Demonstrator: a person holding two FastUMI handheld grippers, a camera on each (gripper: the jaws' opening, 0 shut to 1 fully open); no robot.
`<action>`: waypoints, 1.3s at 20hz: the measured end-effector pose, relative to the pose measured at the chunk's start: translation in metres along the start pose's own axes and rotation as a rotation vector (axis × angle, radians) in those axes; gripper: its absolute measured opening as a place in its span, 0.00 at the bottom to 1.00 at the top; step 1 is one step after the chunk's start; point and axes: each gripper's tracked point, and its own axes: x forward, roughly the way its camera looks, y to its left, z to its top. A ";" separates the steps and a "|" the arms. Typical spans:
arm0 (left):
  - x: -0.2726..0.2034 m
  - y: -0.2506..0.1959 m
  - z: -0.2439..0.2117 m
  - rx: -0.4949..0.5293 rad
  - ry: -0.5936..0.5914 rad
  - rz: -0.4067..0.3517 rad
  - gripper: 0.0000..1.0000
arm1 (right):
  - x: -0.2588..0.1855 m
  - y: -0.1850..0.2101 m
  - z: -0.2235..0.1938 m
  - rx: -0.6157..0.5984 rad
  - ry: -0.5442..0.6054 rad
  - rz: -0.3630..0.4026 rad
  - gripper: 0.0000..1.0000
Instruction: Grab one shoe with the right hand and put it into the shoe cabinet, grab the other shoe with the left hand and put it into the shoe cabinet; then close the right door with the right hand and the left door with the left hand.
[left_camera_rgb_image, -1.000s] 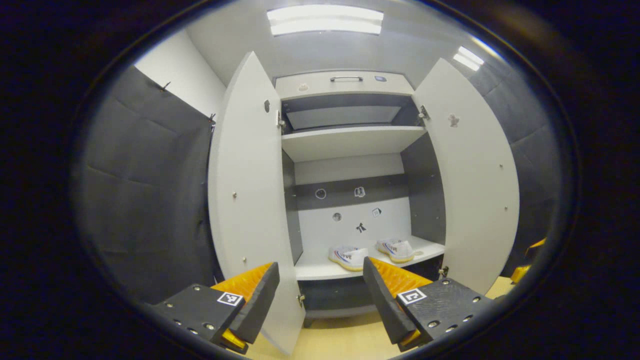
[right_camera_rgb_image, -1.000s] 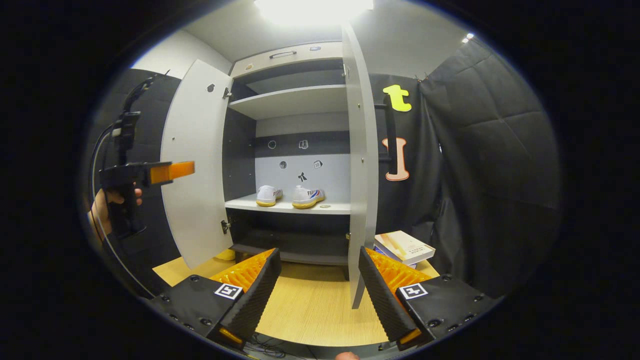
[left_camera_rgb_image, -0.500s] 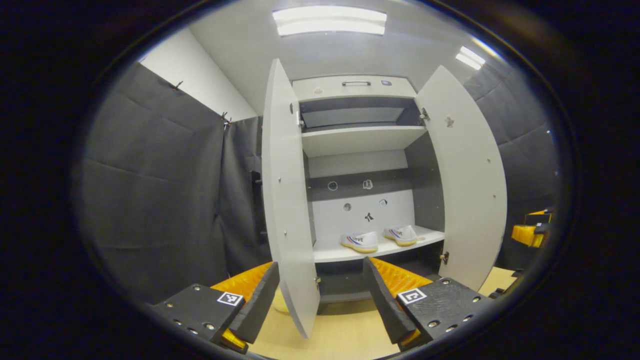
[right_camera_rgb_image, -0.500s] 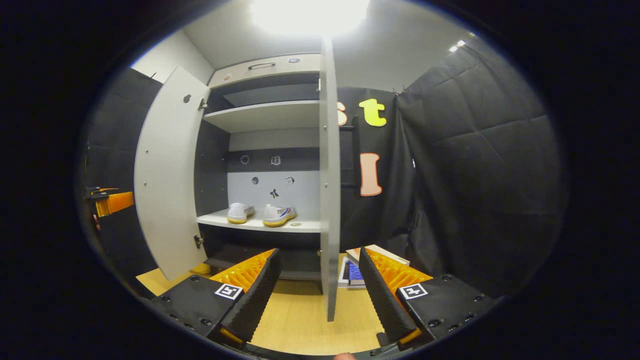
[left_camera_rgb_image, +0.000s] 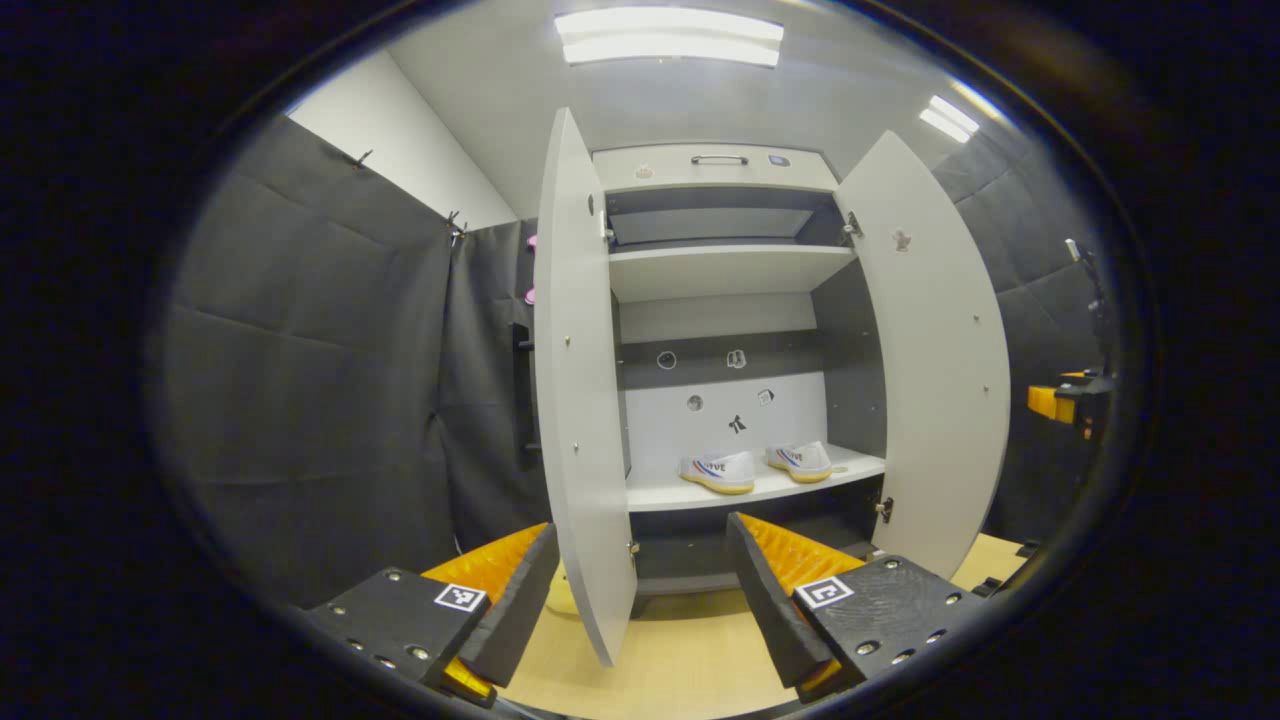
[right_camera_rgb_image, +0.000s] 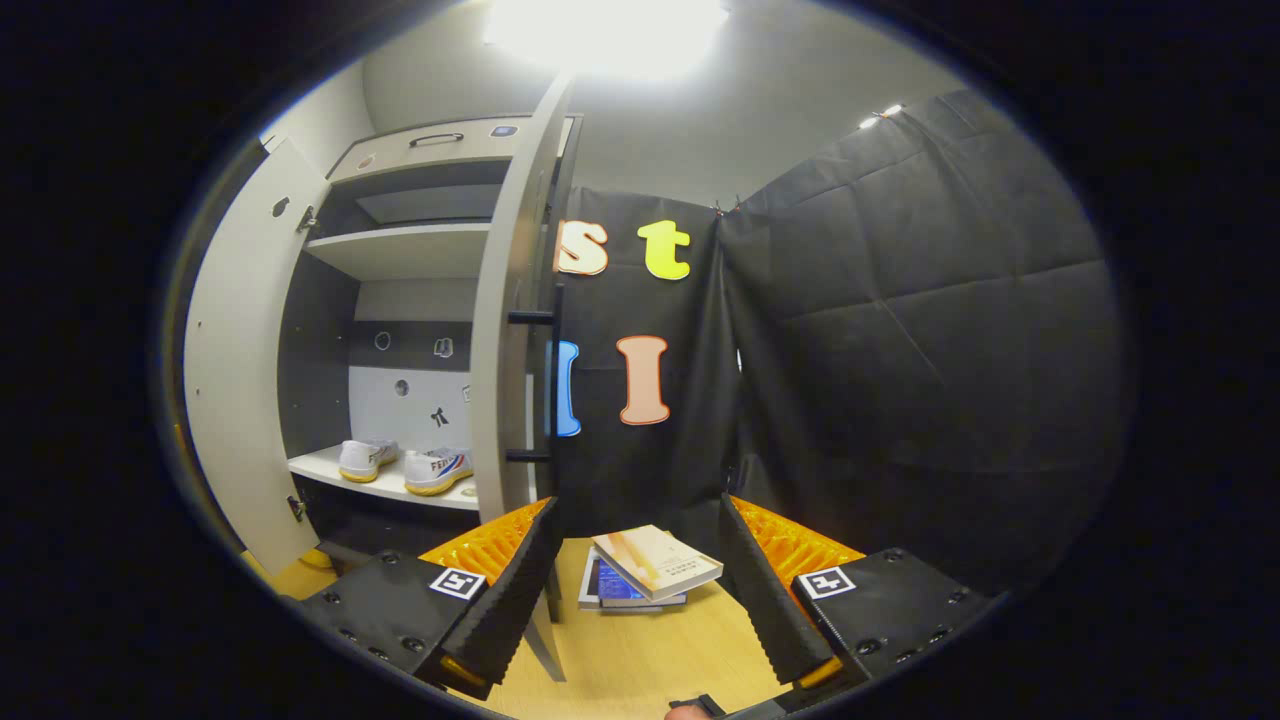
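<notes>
Both shoes (left_camera_rgb_image: 760, 467) sit on the cabinet's (left_camera_rgb_image: 715, 270) lower shelf; both doors (left (left_camera_rgb_image: 580, 400), right (left_camera_rgb_image: 940, 380)) stand open, with left gripper (left_camera_rgb_image: 640, 585) and right gripper (right_camera_rgb_image: 635, 580) spread, empty.

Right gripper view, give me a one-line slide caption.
Open right gripper faces the outer side of the grey right cabinet door; two white shoes sit on the shelf, books on the floor.

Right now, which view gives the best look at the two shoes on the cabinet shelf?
The left gripper view. It faces the open cabinet nearly head-on, so both shoes sit side by side on the shelf unobstructed. The right gripper view sees the shoes obliquely from the side, with the right door's edge crowding them.
</notes>
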 end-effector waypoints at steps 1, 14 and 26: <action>-0.002 -0.001 -0.003 0.002 0.002 0.002 0.96 | 0.007 -0.003 0.007 0.002 -0.005 -0.017 0.98; -0.018 0.035 -0.014 -0.022 0.040 0.079 0.96 | 0.036 0.028 0.017 -0.036 0.003 -0.030 0.89; -0.019 0.057 -0.014 -0.053 0.034 0.131 0.96 | 0.024 0.049 0.018 0.003 -0.010 0.040 0.89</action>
